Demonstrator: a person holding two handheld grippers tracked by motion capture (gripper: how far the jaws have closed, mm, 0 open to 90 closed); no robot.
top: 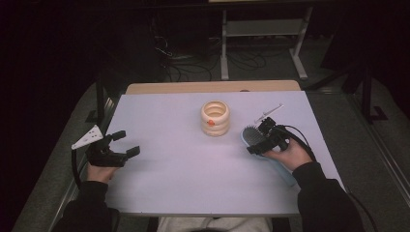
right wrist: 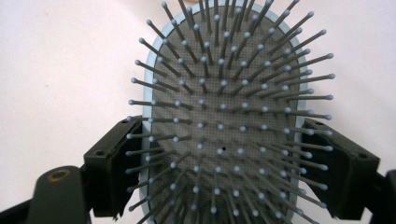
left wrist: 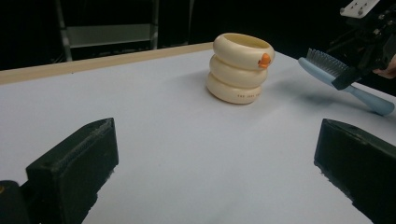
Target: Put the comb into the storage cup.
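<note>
The right tongs [top: 257, 140] are clamping the blue hairbrush [top: 251, 134] beside the cream ringed holder [top: 215, 118], whose inside is hidden; the left tongs [top: 126, 143] are gaping apart over the counter [top: 193, 169].

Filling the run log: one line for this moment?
right hand-held gripper: grips pale-blue plastic hairbrush | left hand-held gripper: open, empty

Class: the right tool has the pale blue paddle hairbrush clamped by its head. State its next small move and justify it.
Probably lift a little more and carry it toward the cream ringed plastic holder. The right tool grips the pale blue paddle hairbrush by both head edges; its head is raised, and the holder stands open-topped nearby.
</note>
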